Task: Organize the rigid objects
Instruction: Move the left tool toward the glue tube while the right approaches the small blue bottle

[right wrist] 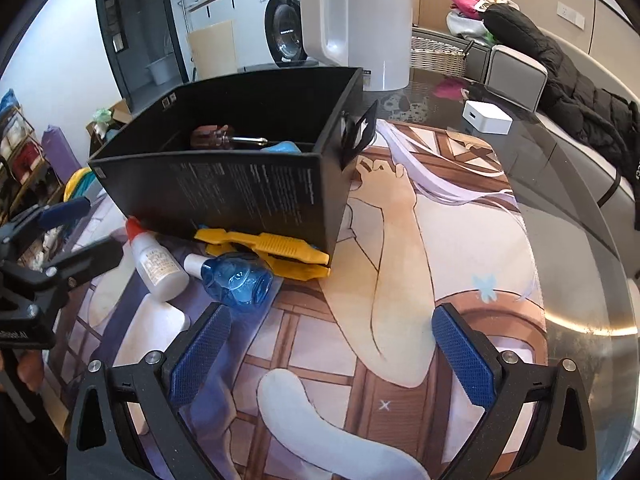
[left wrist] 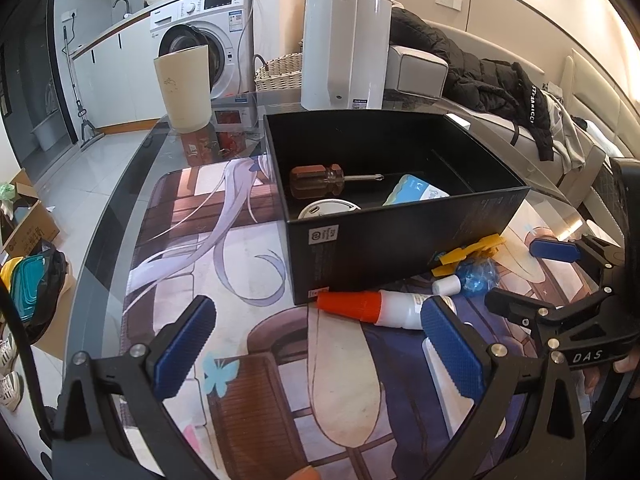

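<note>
A black box [left wrist: 360,248] [right wrist: 224,196] stands on the printed mat and holds a brown-handled screwdriver [left wrist: 320,180] [right wrist: 216,136], a white round lid [left wrist: 328,209] and a blue-and-white packet [left wrist: 416,191]. Just outside its near wall lie a white glue bottle with a red cap [left wrist: 376,307] [right wrist: 154,260], a small blue bottle with a white cap [left wrist: 472,276] [right wrist: 236,278] and a yellow clip [left wrist: 468,252] [right wrist: 264,250]. My left gripper [left wrist: 320,344] is open, its right pad beside the glue bottle's base. My right gripper [right wrist: 332,356] is open over the mat, close to the blue bottle.
A white kettle [left wrist: 344,44] [right wrist: 360,20] and a cream cup [left wrist: 186,88] stand behind the box on the glass table [right wrist: 568,208]. A small white cube [right wrist: 486,116] sits at the far right. A black jacket [left wrist: 480,76] lies on the sofa beyond.
</note>
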`<state>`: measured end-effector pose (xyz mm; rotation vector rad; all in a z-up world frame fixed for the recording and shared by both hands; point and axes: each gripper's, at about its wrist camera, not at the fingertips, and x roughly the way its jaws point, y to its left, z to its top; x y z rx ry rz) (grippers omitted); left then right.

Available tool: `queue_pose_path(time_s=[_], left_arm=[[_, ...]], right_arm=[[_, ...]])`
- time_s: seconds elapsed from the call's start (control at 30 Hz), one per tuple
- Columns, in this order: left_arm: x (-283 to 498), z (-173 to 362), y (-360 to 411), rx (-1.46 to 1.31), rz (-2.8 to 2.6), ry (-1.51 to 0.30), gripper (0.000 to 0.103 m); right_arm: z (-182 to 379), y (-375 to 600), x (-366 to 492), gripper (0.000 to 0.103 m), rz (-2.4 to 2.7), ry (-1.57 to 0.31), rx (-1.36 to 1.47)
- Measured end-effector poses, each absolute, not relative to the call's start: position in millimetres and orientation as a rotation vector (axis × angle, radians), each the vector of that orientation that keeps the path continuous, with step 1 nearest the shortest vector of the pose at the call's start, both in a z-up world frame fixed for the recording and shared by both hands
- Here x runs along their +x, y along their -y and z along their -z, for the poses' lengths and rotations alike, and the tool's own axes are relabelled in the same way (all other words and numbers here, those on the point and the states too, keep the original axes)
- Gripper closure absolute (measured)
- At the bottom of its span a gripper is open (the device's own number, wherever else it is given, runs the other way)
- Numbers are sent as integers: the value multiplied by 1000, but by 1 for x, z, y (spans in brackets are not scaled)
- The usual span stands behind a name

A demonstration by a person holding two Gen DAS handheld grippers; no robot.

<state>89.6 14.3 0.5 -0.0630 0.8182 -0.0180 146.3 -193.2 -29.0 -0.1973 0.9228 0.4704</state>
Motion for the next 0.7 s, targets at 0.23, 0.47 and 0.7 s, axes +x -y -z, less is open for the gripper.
queue_pose_path(time_s=[0.23, 0.47, 0.7], left_arm=[[91, 1, -15, -61, 18, -822, 0], [94, 2, -18, -63, 16, -832, 0], [94, 2, -14, -52, 24, -835, 0]], right_arm=[[29, 177, 148, 1, -499, -922, -200], [28, 186, 152, 1, -468, -934, -219], [27, 208, 155, 1, -402, -948, -192]])
